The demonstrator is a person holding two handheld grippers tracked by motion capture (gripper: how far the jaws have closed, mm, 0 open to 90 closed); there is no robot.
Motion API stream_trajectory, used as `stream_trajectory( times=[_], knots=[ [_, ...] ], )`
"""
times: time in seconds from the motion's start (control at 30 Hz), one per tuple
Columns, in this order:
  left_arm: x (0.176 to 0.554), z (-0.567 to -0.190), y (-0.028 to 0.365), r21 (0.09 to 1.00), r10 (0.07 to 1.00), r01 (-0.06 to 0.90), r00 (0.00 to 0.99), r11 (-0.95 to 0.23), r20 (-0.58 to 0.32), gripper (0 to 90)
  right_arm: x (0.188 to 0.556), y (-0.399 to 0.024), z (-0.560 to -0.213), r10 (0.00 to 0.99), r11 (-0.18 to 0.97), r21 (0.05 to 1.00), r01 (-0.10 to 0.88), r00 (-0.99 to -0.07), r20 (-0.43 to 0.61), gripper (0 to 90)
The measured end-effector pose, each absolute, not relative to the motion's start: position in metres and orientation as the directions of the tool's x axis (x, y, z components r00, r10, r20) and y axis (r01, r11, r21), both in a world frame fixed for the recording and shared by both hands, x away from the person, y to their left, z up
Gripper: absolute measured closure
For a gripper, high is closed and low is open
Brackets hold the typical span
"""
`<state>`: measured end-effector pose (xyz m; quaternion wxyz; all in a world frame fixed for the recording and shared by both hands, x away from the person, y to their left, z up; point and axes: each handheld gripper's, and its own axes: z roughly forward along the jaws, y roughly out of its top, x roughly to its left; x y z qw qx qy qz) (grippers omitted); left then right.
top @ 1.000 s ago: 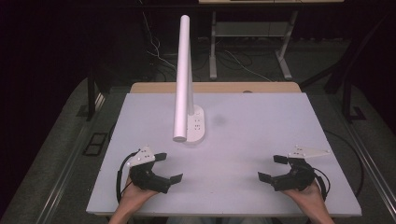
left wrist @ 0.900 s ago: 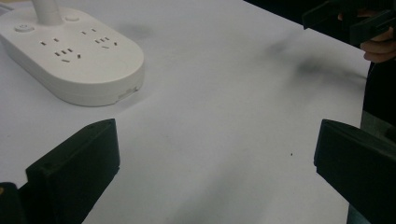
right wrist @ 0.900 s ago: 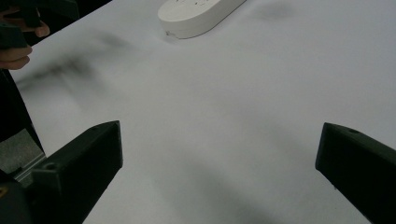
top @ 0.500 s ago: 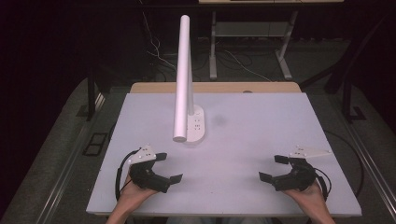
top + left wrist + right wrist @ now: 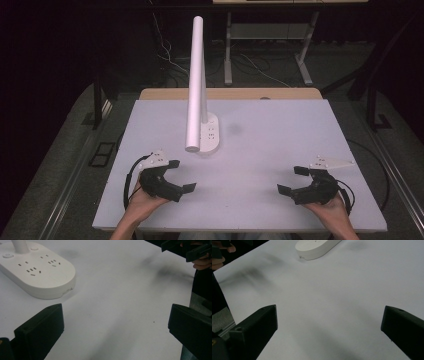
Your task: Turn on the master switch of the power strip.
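A white lamp-like unit stands at the table's back left; its oval base [image 5: 212, 134] carries several sockets, and a tall white tube [image 5: 196, 80] rises from it. My left gripper [image 5: 182, 175] rests open near the front left edge, a little in front of the base. The right gripper [image 5: 292, 180] lies open at the front right. Both hold nothing. In the left gripper view the wide-apart jaws frame bare table, with the left gripper [image 5: 116, 335] short of the base [image 5: 37, 272]. From the right gripper [image 5: 328, 336] the base [image 5: 317, 247] lies far ahead.
The white table [image 5: 270, 130] has a wooden strip [image 5: 240, 93] along its back edge. Cables and metal desk legs [image 5: 228, 55] sit on the dark floor behind. The other hand's gripper [image 5: 187, 250] shows at the left gripper view's top right.
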<state>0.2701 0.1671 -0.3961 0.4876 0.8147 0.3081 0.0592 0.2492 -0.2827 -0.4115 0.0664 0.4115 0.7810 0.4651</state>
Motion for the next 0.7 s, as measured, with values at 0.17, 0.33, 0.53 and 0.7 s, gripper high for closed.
stream_trajectory(
  times=[0.17, 0.33, 0.53, 0.7],
  knots=[
    [0.275, -0.392, 0.168, 0.825, 0.558, 0.445, 0.806, -0.349, -0.198, 0.0, 0.249, -0.283, -0.412, 0.705, 0.229, 0.782, 0.579, -0.653, 0.277, 0.2],
    [0.28, -0.389, 0.17, 0.821, 0.562, 0.449, 0.803, -0.352, -0.198, 0.0, 0.249, -0.283, -0.412, 0.705, 0.23, 0.782, 0.579, -0.653, 0.276, 0.2],
    [0.285, -0.385, 0.172, 0.817, 0.566, 0.451, 0.802, -0.36, -0.193, 0.0, 0.249, -0.283, -0.412, 0.705, 0.229, 0.782, 0.58, -0.652, 0.277, 0.2],
    [0.291, -0.38, 0.173, 0.816, 0.574, 0.452, 0.797, -0.36, -0.188, 0.0, 0.249, -0.283, -0.412, 0.704, 0.233, 0.783, 0.577, -0.656, 0.274, 0.2]
  ],
)
